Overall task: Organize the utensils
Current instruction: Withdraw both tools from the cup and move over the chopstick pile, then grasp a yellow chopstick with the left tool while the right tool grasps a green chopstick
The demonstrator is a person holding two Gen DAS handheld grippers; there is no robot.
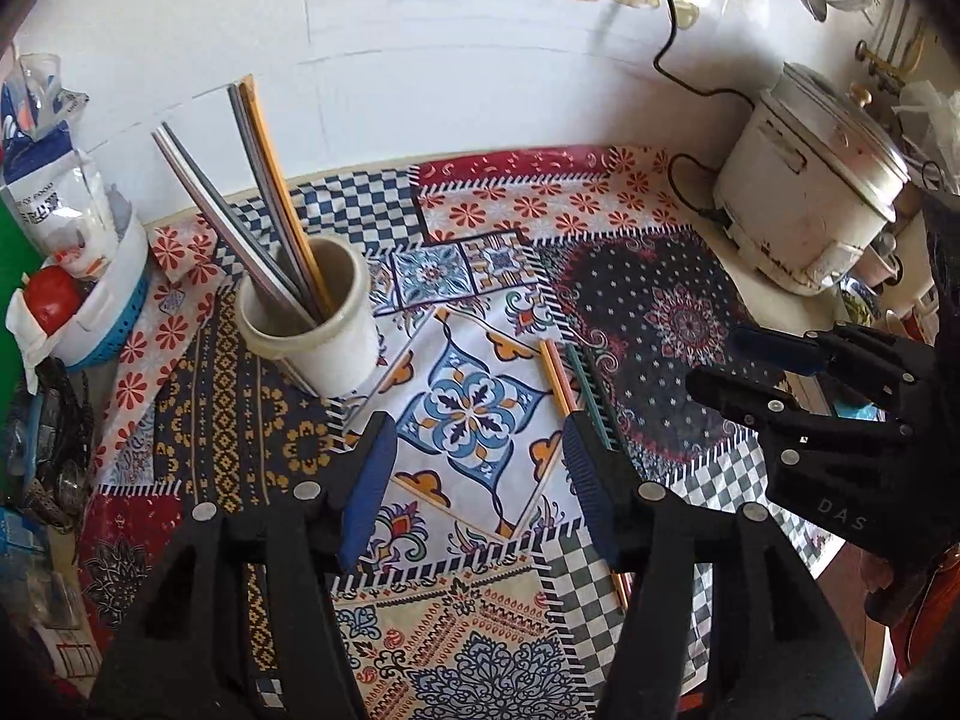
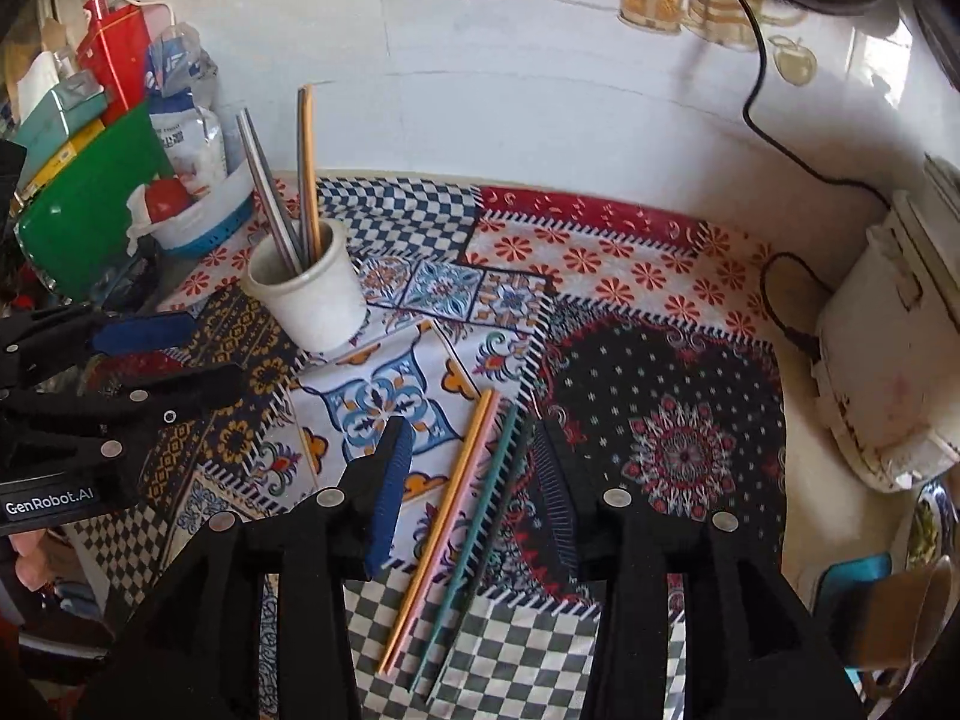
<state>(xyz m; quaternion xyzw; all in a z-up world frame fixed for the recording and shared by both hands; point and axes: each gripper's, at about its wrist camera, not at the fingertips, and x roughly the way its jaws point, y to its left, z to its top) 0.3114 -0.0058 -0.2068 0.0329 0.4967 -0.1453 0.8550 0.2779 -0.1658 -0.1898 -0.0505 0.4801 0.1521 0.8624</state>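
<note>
1. Left gripper (image 1: 480,468): jaws apart, nothing between the blue pads, only patterned cloth showing through the gap.
2. Right gripper (image 2: 474,480): jaws apart, not clamped on anything; loose chopsticks lie on the cloth in the gap between the fingers, pads not pressing them.
3. Loose chopsticks: orange-pink pair (image 2: 444,525) and teal pair (image 2: 480,516) lie flat, side by side and roughly parallel, on the patchwork tablecloth (image 2: 600,276). Orange-pink pair is left of the teal pair in the right wrist view.
4. In the left wrist view, the same loose sticks run under that gripper's right finger; orange tips (image 1: 555,375) and teal tips (image 1: 579,372) stick out above it.
5. White cup (image 1: 312,330) stands upright on the cloth, well apart from the loose pairs, up-left of them.
6. Cup holds grey chopsticks (image 1: 222,210) and an orange pair (image 1: 270,180), all leaning up-left.
7. Right gripper shows at the right edge of the left wrist view (image 1: 780,372), left gripper at the left edge of the right wrist view (image 2: 162,354); both hover above the cloth.
8. Rice cooker (image 1: 810,192) sits at the right, off the cloth edge, black cord (image 1: 672,42) running up the wall.
9. Clutter at left: blue-white basket (image 1: 114,312), bags, green board (image 2: 90,210).
</note>
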